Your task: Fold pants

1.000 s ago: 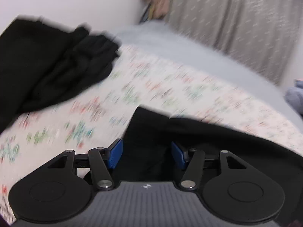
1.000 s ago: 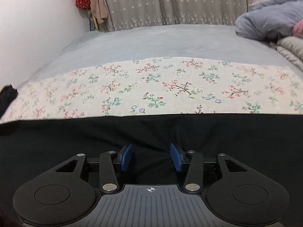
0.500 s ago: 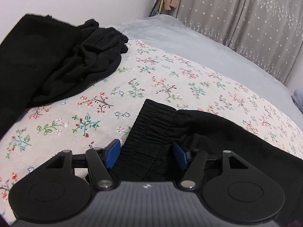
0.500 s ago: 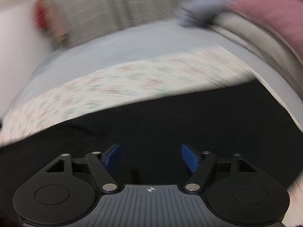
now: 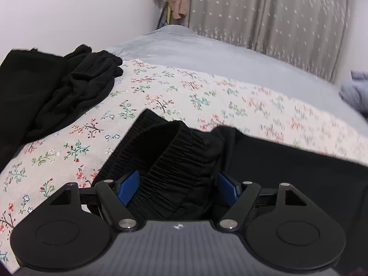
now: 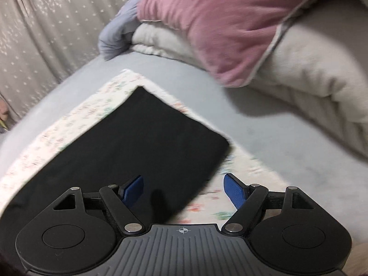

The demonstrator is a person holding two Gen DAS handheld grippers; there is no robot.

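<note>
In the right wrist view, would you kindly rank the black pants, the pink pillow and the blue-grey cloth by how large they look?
1. black pants and pink pillow: alike in the frame, and the pants lie nearer, so unranked.
2. blue-grey cloth: clearly smallest, though partly hidden behind the pillow.

- Left gripper (image 5: 178, 187): jaws spread wide, both blue pads (image 5: 128, 186) in plain sight, one on each side of the frame's middle.
- Pitched forward and down, black linkage arms splayed outward from the grey ribbed body.
- Dark ribbed cloth bunched between the pads; pressing against the left pad, seemingly, though contact hard to confirm; not clamped.
- Right gripper (image 6: 184, 192): jaws likewise spread wide, blue pads (image 6: 234, 193) far apart, nothing pinched between them.
- Tilted down and rolled somewhat to one side, judging by the slanted view; picture smeared with motion blur.
</note>
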